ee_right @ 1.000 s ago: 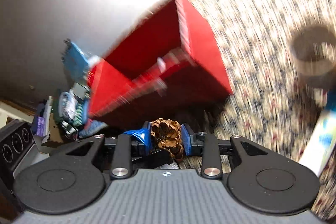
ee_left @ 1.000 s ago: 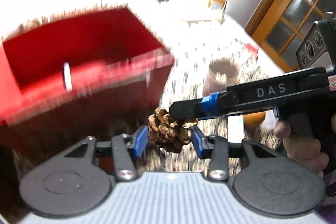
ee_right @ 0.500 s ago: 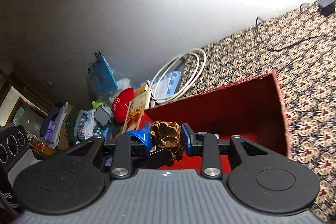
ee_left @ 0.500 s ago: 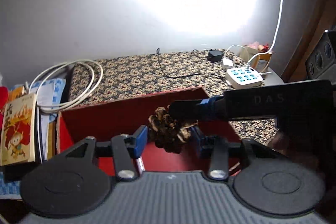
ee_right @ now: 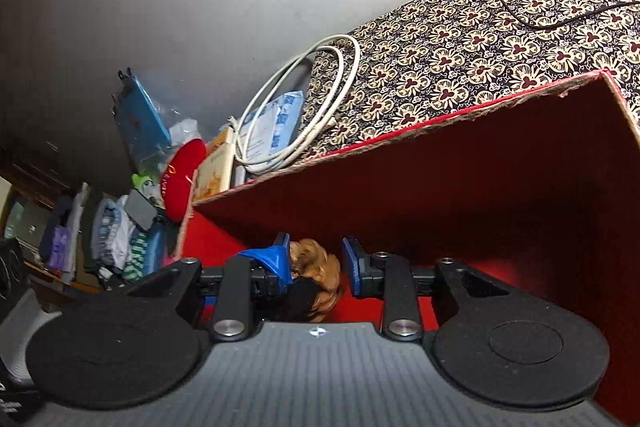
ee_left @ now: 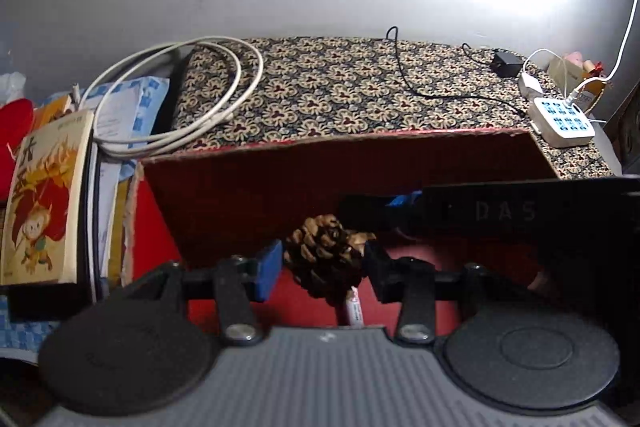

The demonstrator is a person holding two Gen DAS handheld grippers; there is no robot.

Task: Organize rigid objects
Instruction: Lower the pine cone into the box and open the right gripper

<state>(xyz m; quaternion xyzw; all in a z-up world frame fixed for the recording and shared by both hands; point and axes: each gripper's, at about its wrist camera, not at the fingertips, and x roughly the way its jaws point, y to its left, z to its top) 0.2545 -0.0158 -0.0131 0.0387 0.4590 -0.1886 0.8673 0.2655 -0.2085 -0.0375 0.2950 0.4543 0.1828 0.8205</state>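
Observation:
A brown pine cone (ee_left: 325,254) hangs over the inside of a red box (ee_left: 256,195), between the fingers of both grippers. My left gripper (ee_left: 320,263) has its blue pads close on either side of the cone. In the right wrist view the cone (ee_right: 316,273) looks blurred between the pads of my right gripper (ee_right: 314,263), with a gap to the right pad. The right gripper's black body crosses the left wrist view at the right (ee_left: 520,215). A small white tube (ee_left: 354,311) lies on the box floor.
The red box (ee_right: 460,163) stands on a patterned cloth (ee_left: 340,87). A coiled white cable (ee_left: 176,95), books (ee_left: 44,195) and clutter lie to the left. A white power strip (ee_left: 562,123) and black charger with cord sit at the far right.
Both grippers have dropped lower into the red box with the pine cone. The right gripper's pads now stand wider, with a gap at the right of the cone.

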